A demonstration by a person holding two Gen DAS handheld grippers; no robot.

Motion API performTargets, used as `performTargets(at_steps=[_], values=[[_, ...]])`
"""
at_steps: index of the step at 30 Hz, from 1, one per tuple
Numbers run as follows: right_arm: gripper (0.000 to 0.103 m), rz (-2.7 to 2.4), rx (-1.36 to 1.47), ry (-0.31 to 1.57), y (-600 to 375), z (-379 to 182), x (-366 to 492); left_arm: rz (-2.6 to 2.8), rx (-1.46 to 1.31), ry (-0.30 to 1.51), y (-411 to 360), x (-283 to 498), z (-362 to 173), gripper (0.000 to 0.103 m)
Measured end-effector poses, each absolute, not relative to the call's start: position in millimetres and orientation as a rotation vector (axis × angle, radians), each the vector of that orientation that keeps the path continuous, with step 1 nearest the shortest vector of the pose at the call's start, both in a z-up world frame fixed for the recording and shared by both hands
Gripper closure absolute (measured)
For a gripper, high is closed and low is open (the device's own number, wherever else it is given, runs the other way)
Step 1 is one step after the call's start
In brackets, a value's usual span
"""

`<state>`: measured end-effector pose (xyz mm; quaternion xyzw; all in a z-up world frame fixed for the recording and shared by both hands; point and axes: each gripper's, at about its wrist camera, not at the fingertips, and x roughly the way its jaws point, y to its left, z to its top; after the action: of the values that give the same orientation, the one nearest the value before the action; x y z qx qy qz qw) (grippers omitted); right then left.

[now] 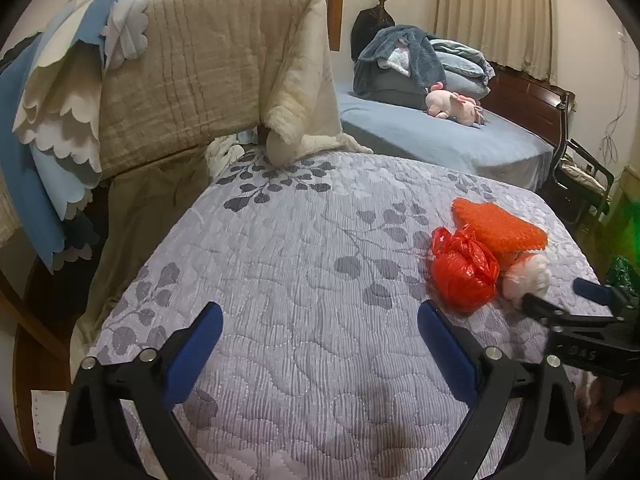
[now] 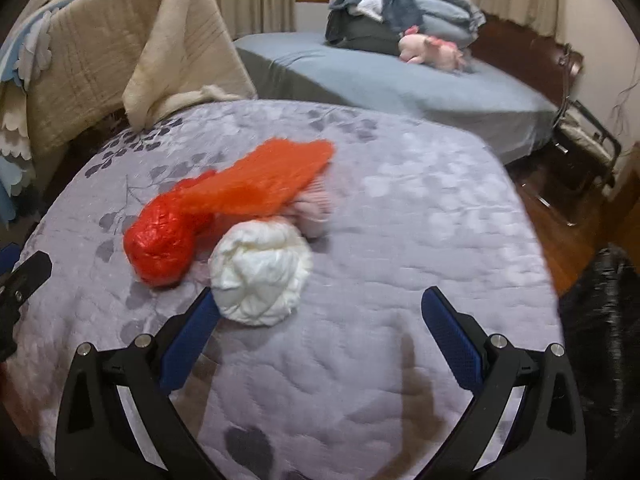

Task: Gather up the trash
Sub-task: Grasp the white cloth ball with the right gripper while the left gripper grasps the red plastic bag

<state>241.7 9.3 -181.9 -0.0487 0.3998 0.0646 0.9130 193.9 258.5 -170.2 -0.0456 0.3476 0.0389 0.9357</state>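
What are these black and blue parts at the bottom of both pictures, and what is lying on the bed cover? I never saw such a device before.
There is no robot here. A person holds a two-finger claw in each hand, and a small camera on each claw looks forward along its fingers. One picture comes from the left claw, the other from the right claw. Both claws are open and hold nothing.

On the purple quilt lie a crumpled red plastic bag, an orange bubble-wrap sheet and a white wad, likely crumpled paper or plastic. The right claw is close to the white wad. A black bag shows at the right edge.
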Motion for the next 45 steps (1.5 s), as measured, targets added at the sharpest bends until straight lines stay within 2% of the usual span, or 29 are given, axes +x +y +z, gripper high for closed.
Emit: performTargets(at_steps=[12, 14, 17, 20, 22, 39, 42, 45], values=[[0.006, 0.222, -0.062, 0.817, 26, -179, 246, 0.077, -0.083, 0.696, 256, 195, -165, 0.007], [0.019, 0.235, -0.052, 0.832, 29, -182, 251, 0.078, -0.085, 0.696, 256, 195, -164, 0.007], [0.029, 0.253, -0.031, 0.865, 28, -188, 256, 0.077, -0.086, 0.696, 256, 195, -164, 0.007], [0.058, 0.298, 0.010, 0.883, 23, -190, 257, 0.070, -0.086, 0.700, 255, 196, -164, 0.007], [0.066, 0.317, 0.019, 0.876, 21, -188, 255, 0.062, -0.081, 0.700, 251, 197, -164, 0.007], [0.068, 0.244, 0.023, 0.798, -39, -158, 228, -0.055, -0.055, 0.713, 184, 228, -167, 0.008], [0.068, 0.234, 0.035, 0.794, -49, -156, 226, -0.067, -0.039, 0.730, 173, 237, -173, 0.011], [0.068, 0.229, 0.042, 0.795, -54, -157, 226, -0.076, -0.036, 0.757, 166, 248, -178, 0.019]])
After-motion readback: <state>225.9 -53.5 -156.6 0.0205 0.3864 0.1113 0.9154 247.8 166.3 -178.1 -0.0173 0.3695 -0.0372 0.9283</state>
